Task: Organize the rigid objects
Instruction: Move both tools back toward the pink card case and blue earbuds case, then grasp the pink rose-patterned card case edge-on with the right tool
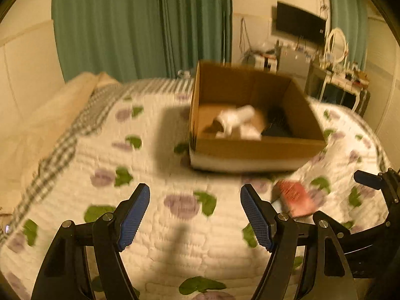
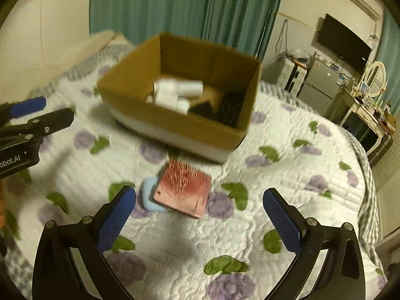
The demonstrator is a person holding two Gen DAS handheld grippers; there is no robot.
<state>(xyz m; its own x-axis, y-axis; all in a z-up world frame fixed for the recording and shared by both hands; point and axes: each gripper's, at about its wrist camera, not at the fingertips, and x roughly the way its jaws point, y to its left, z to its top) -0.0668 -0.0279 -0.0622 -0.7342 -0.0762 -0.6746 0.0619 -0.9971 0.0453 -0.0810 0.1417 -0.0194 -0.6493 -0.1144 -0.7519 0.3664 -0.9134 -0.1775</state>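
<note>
An open cardboard box (image 1: 250, 147) (image 2: 175, 125) stands on the flowered quilt. Inside it lie white objects (image 1: 237, 122) (image 2: 175, 92) and a dark object (image 2: 225, 110). A pink-red flat box (image 2: 183, 191) (image 1: 297, 197) lies on the quilt in front of the cardboard box, on top of a pale blue object (image 2: 148, 197). My right gripper (image 2: 200, 222) is open and empty, just short of the pink box. My left gripper (image 1: 195, 215) is open and empty over bare quilt, to the left of the pink box.
The bed's quilt (image 1: 150, 175) fills both views, with a pillow (image 1: 50, 115) at the far left. Green curtains (image 1: 140, 25) hang behind. A wall screen (image 1: 300, 22), a fridge and a dressing table (image 2: 367, 110) stand at the right.
</note>
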